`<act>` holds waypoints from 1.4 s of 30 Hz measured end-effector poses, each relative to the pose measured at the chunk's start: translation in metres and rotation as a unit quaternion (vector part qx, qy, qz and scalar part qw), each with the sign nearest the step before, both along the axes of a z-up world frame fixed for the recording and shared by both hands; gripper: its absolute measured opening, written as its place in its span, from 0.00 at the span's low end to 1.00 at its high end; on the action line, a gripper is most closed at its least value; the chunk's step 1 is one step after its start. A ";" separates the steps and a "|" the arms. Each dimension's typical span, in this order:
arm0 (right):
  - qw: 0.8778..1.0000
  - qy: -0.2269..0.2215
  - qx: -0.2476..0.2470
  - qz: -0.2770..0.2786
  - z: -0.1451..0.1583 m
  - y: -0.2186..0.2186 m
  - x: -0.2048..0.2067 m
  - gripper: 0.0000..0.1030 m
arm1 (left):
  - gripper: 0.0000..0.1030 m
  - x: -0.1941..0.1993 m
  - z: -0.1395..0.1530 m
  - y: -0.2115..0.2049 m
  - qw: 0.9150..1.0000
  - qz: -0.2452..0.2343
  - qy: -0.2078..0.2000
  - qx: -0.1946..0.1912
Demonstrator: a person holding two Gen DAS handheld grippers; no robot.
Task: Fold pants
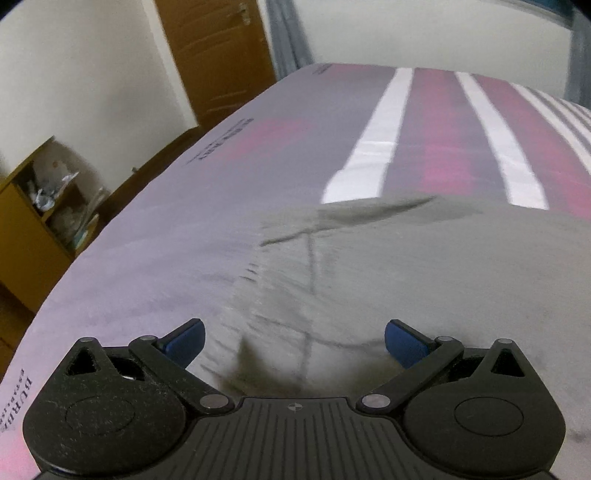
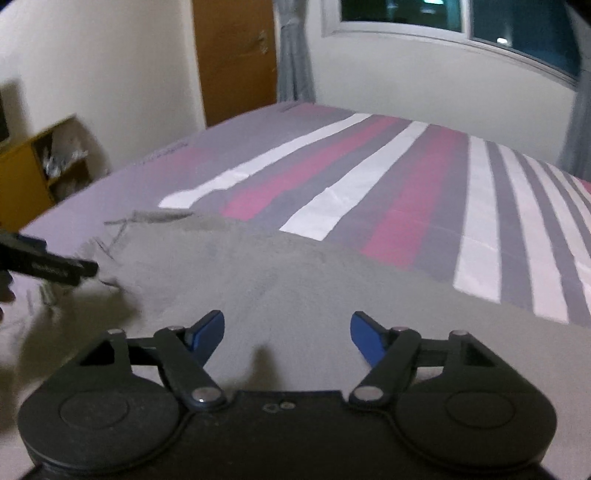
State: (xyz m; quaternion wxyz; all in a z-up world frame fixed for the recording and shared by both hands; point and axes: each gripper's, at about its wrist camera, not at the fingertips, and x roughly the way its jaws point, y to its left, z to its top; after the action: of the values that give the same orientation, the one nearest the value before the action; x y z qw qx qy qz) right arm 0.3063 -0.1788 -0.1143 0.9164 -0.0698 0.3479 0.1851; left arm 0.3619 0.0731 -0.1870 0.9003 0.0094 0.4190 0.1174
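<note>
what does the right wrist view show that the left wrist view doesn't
Only the right wrist view shows the window and the left gripper seen from the side, low over the pants' left edge. Only the left wrist view shows the printed lettering along the bedsheet's edge. Both show the grey pants lying on the striped bedsheet, the brown door, the yellow shelf, and open jaws on the right gripper.
</note>
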 end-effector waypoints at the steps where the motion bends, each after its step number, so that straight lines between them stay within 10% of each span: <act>1: 1.000 0.001 -0.006 0.005 -0.002 0.002 0.008 0.68 | 1.00 0.008 -0.004 0.006 1.000 0.008 0.000 -0.001; 15: 0.995 0.042 -0.078 0.036 -0.033 0.021 0.116 0.67 | 0.99 0.074 -0.048 0.059 0.998 0.001 0.038 -0.051; 19: 0.994 0.065 -0.072 0.042 -0.044 0.022 0.128 0.64 | 0.75 0.074 -0.049 0.058 0.997 -0.014 0.022 -0.075; 22: 0.993 0.078 -0.057 0.068 -0.044 0.025 0.123 0.27 | 0.60 0.073 -0.044 0.049 0.997 -0.023 0.015 -0.068; 29: 0.993 0.005 -0.069 0.092 -0.008 0.029 0.063 0.06 | 0.25 0.050 -0.020 0.036 0.999 -0.019 -0.012 -0.038; 36: 0.988 -0.059 -0.056 0.128 0.049 0.021 -0.061 0.05 | 0.24 -0.021 0.026 0.055 0.997 -0.017 -0.056 -0.056; 42: 0.989 -0.023 -0.045 0.137 0.029 0.021 -0.168 0.06 | 0.24 -0.103 0.043 0.072 0.997 -0.019 -0.042 -0.068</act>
State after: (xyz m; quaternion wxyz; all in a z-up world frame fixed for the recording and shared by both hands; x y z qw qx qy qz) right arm 0.1380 -0.1573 -0.0849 0.8862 -0.1619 0.3219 0.2913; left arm 0.2593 0.1450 -0.1437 0.9176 -0.0485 0.3879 0.0720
